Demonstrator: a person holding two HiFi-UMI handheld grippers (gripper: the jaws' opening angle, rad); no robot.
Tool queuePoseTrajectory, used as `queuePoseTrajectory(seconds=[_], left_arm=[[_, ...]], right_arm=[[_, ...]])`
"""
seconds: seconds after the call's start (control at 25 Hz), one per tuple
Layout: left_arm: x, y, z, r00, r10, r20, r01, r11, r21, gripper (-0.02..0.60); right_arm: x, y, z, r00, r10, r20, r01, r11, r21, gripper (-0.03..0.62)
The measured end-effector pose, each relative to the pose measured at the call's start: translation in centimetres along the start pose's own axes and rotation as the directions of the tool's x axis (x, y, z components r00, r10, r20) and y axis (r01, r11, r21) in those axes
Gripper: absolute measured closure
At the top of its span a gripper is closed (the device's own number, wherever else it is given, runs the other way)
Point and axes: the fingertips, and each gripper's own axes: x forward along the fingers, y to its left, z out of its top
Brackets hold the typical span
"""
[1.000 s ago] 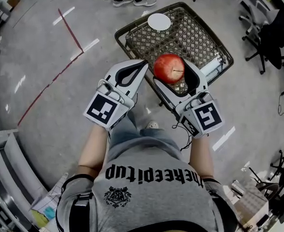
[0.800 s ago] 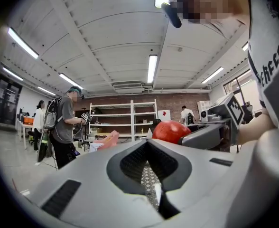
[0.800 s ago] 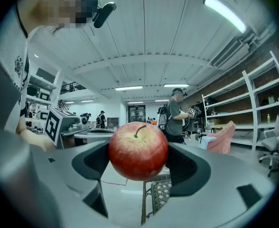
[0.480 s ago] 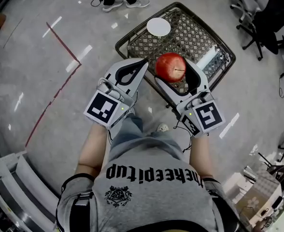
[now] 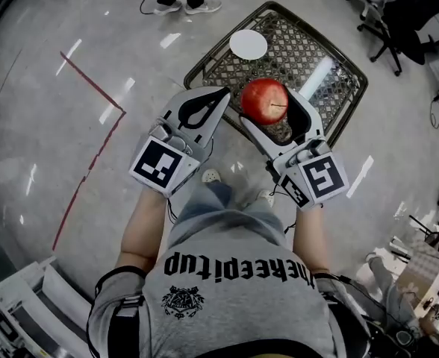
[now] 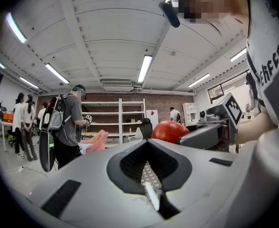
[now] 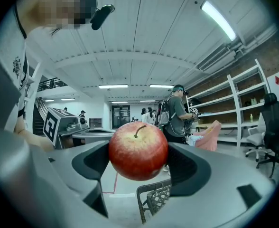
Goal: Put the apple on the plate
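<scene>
While both bare forearms reach forward from the torso, the right tongs [image 5: 272, 110] are clamped on the apple [image 5: 264, 101], one jaw on each side of it. The apple is held in the air over the near part of the wire basket [image 5: 287, 43], and its stem points up in the right gripper view. The white plate [image 5: 248, 45] lies at the basket's far corner, well apart from the apple. The left tongs [image 5: 218, 99] are level with the right, jaws together. Their tips angle in toward the apple, just beside it.
</scene>
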Motion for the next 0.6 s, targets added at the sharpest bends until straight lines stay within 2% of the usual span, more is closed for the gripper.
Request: queuePoseTrajectory(seconds=[0.32,0.6], left_arm=[[-0.6,2.0,-0.6,0.998,-0.063,0.01,0.063,0.998,-0.004,0.565],[0.7,2.8,-1.2,0.996,-0.084,0.008,0.084,0.996,-0.023,0.565]], right_arm=[[1.5,0.9,-0.2,0.997,-0.074,-0.01,0.074,0.997,-0.003,0.203],[2.5,-0.4,-0.2,0.996,-0.089,-0.021,0.089,0.996,-0.001,0.203]])
